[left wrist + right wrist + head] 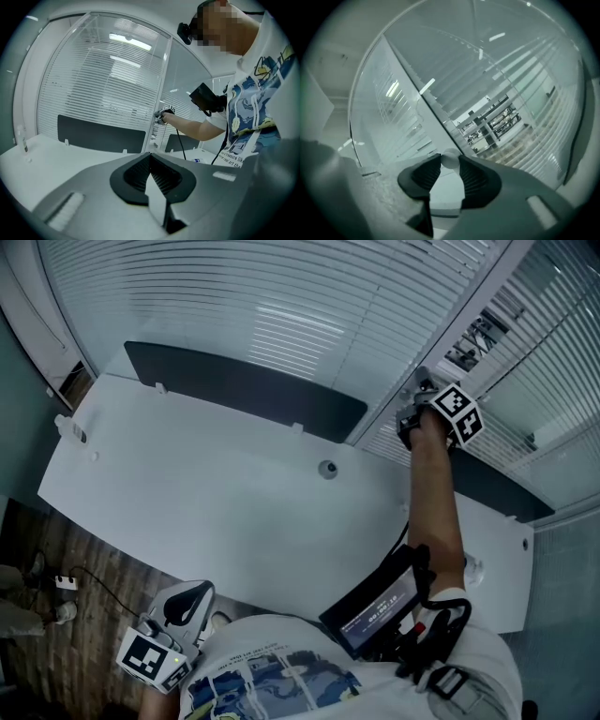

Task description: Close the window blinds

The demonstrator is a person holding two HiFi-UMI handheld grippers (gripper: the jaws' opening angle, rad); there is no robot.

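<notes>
Blinds [262, 315]: the pane left of the mullion [394, 390] reads shut. The pane right of it shows shelving through the slats in the right gripper view, so I'd call the job unfinished.

Main risk: the table [206, 493] sits in front of the mullion and the person leans across it, right arm [436, 502] near full stretch. That gives little wrist travel for twisting, so the fingers could roll off.

Second risk: turning the wrong way opens the slats wider (direction not readable from here).

Right gripper [420, 399] is at the mullion, pointing up and away. Its fingers pinch the small white knob [450, 158] right at their tips, a shallow bite that slips easily.

Left gripper [150, 158] hangs low, well back from the mullion near the person's hip, fingers pressed together with nothing between.
</notes>
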